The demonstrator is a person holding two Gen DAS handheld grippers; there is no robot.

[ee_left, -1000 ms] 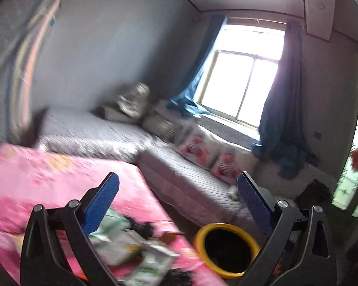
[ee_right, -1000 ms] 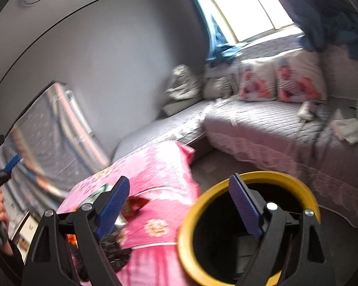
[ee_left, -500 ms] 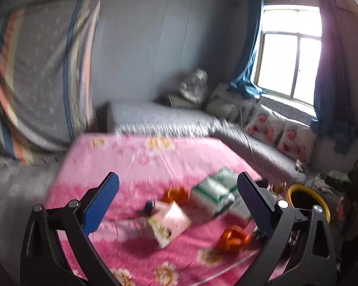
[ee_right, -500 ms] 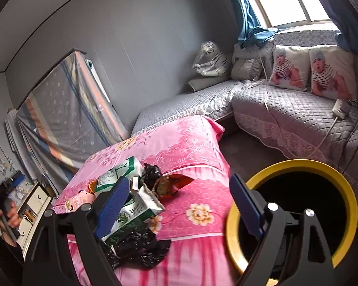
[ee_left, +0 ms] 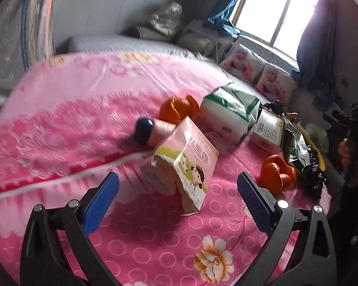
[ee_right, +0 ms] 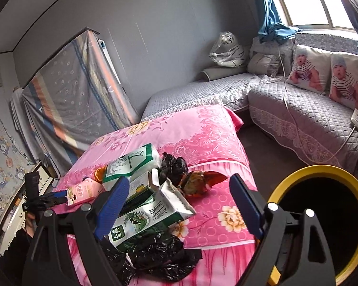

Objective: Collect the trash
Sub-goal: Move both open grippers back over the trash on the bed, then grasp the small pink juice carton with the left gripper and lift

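Trash lies on a pink floral cloth (ee_left: 59, 124). In the left wrist view a pink carton (ee_left: 186, 162) stands just ahead of my open, empty left gripper (ee_left: 177, 197), with a blue-capped bottle (ee_left: 150, 130), orange peels (ee_left: 276, 174) and a green-white pack (ee_left: 226, 116) behind. In the right wrist view my open, empty right gripper (ee_right: 179, 205) hovers over a green milk carton (ee_right: 150, 217), black plastic bags (ee_right: 155, 259) and a red wrapper (ee_right: 200, 183). The yellow-rimmed bin (ee_right: 322, 174) stands right of the table. The pink carton (ee_right: 83, 190) shows at the left.
A grey quilted corner sofa (ee_right: 298, 112) with baby-print pillows (ee_right: 307, 71) runs behind the table. A striped cloth covers something against the wall (ee_right: 69, 100). A white cable (ee_right: 288, 109) crosses the sofa. Dark floor lies between table and sofa.
The left gripper has swung from facing the sofa and window down toward the table, closing on the pink carton. The right view shifted left from the bin toward the trash pile.
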